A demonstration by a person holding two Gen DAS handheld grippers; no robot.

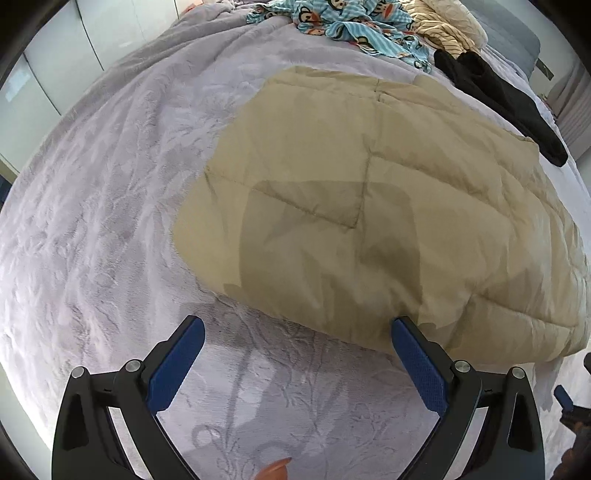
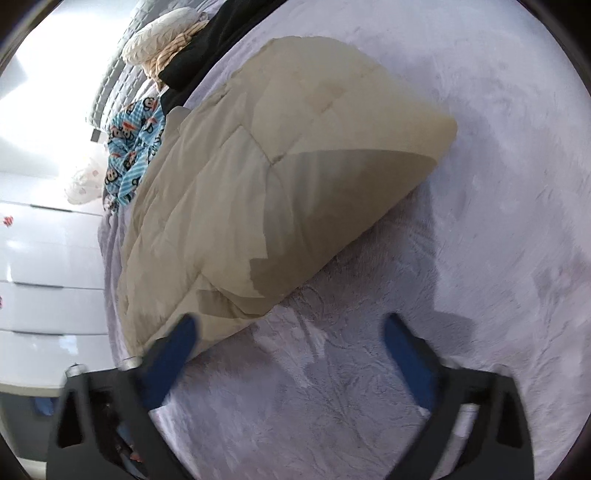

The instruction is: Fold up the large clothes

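Observation:
A beige quilted padded garment lies folded flat on the lilac bedspread. It also shows in the right wrist view. My left gripper is open and empty, hovering just in front of the garment's near edge. Its right finger is close to that edge. My right gripper is open and empty, above the bedspread by the garment's near corner. That view is motion-blurred.
A blue monkey-print cloth, a striped cream garment and a black garment lie at the far end of the bed. White wardrobe doors stand at the left. White drawers show beside the bed in the right wrist view.

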